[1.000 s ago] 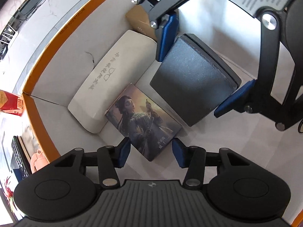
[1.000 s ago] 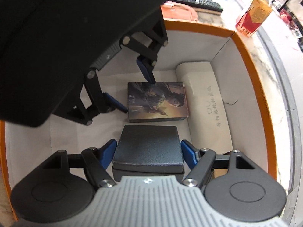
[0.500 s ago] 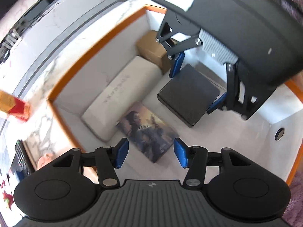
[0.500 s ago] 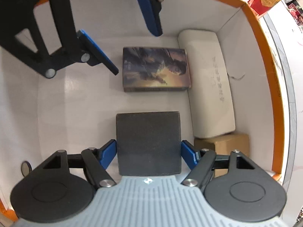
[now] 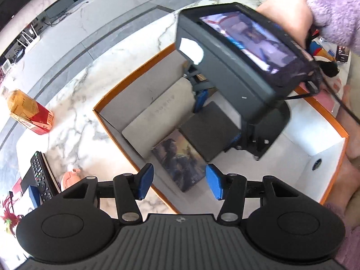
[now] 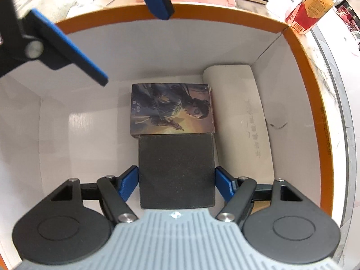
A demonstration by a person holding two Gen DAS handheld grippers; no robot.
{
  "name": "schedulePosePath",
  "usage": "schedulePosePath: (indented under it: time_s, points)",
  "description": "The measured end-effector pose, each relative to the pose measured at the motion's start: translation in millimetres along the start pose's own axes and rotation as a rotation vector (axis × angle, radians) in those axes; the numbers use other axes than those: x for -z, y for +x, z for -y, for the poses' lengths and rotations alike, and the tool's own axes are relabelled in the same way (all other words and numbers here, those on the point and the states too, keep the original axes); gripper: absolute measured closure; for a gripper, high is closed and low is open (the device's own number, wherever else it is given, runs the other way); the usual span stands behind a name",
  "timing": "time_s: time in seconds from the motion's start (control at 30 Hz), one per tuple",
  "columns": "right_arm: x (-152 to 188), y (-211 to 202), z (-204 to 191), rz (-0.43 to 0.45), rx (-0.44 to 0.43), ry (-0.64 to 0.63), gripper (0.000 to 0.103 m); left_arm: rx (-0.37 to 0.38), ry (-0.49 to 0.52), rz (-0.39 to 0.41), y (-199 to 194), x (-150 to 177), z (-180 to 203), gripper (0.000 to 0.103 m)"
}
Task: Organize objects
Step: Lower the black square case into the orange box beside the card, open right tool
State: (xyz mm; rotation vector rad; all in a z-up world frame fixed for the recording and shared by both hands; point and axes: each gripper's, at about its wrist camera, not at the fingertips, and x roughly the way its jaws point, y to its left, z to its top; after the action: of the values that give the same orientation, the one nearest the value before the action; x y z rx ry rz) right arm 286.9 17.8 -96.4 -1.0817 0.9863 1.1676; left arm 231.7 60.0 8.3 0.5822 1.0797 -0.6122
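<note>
Inside the orange-rimmed box [image 6: 299,45], the right gripper [image 6: 176,183] clamps a dark grey box [image 6: 176,168] against the floor. Beyond it, touching, lies a picture-covered box [image 6: 172,109], beside a cream case [image 6: 238,112]. Above the box, the left gripper [image 5: 178,181] hangs apart, empty.

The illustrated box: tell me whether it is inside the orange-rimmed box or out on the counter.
Inside. The illustrated box lies flat on the white floor of the orange-rimmed box, between the black box and the far wall.
</note>
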Motion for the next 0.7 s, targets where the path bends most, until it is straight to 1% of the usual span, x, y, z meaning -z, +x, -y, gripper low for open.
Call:
schedulePosePath:
  time_s: [0.1,0.2,0.23,0.27,0.33,0.37,0.4,0.53,0.57,0.6,0.63,0.67,0.7]
  points:
    - [-4,1,0,0.026,0.023,0.020,0.028,0.010,-0.020,-0.003,-2,0,-3,0.041]
    - [-3,1,-7,0.033,0.039,-0.002,0.028,0.012,-0.021,0.002,1,0,-4,0.041]
    - [-2,1,-10,0.033,0.047,-0.007,0.029,0.003,-0.004,0.003,3,-1,-3,0.040]
    - [-1,0,-12,0.031,0.053,-0.008,0.028,-0.017,0.019,0.006,5,-1,1,0.034]
    - [2,-5,-15,0.031,0.063,-0.005,0.024,-0.058,0.076,0.010,10,-2,10,0.026]
    - [4,-7,-15,0.030,0.069,0.003,0.020,-0.065,0.107,0.012,22,-1,13,0.026]
    - [10,-17,-6,0.028,0.072,0.018,0.017,-0.067,0.130,0.011,25,-1,17,0.026]
    - [19,-32,-3,0.006,0.051,0.114,0.017,-0.085,0.193,-0.033,47,-3,29,0.026]
    - [22,-32,-2,-0.003,0.037,0.146,0.017,-0.089,0.216,-0.037,54,-2,31,0.026]
    - [18,-24,10,-0.010,0.010,0.180,0.017,-0.096,0.235,-0.042,60,-1,34,0.026]
    - [19,-23,12,-0.010,-0.009,0.198,0.017,-0.099,0.248,-0.047,64,-1,36,0.027]
    - [21,-21,11,-0.009,-0.020,0.205,0.018,-0.097,0.257,-0.052,67,0,37,0.027]
    - [21,-21,15,-0.011,-0.022,0.202,0.022,-0.091,0.264,-0.056,70,0,38,0.027]
